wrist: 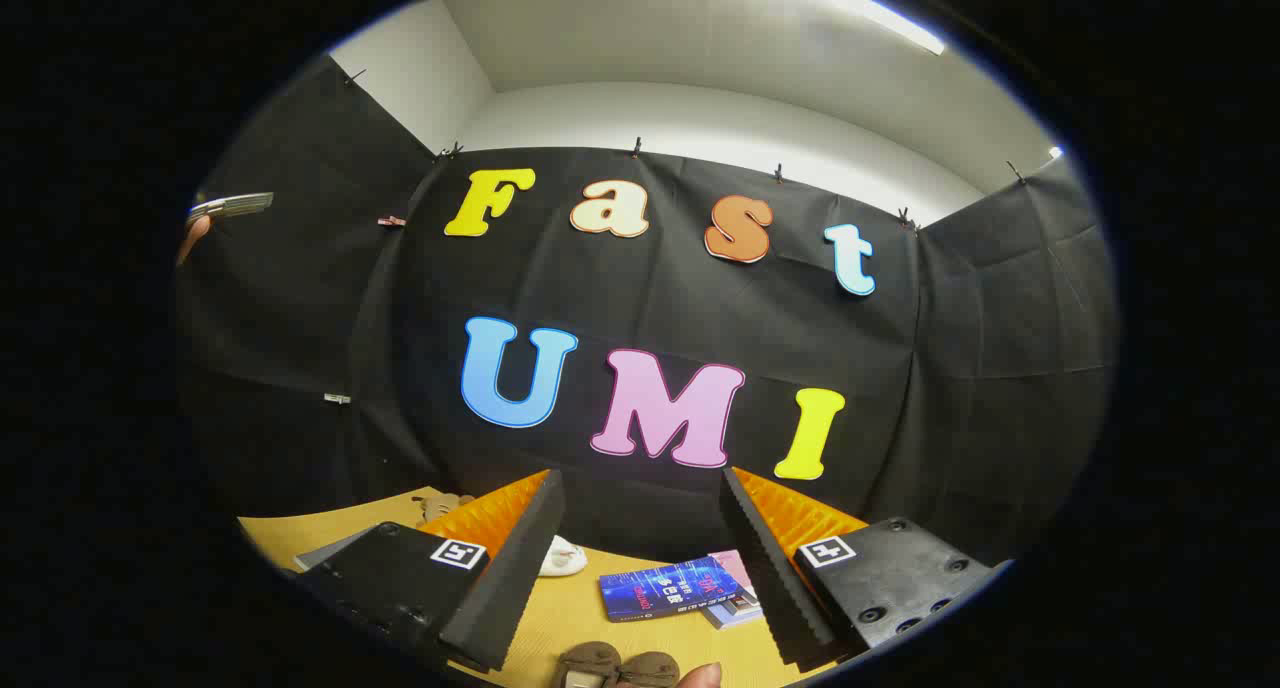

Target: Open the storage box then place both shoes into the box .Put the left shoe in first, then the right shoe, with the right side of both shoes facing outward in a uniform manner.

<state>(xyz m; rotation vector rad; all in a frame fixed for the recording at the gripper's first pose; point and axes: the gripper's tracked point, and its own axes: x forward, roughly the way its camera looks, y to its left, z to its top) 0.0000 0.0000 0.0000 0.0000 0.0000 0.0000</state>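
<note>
- Claw open, fingers spread wide, holding nothing, raised above worktop.
- Brown shoes on worktop's near edge, between the fingers.
- Blue book lies beyond the shoes, mid-worktop.

We've got one view, a fisheye cam riding on the gripper, looking fwd along its two fingers, which stand wide apart w/ nothing between them. It sits low over the yellow table and is pitched up, so the table takes a thin strip below the fingers while the black cloth wall ahead takes most of the view, w/ white wall and ceiling above it. The wall faces us nearly square-on, near the table's far edge. Closest to the cam, below the fingers, lie a blue book and brown shoes.
</note>
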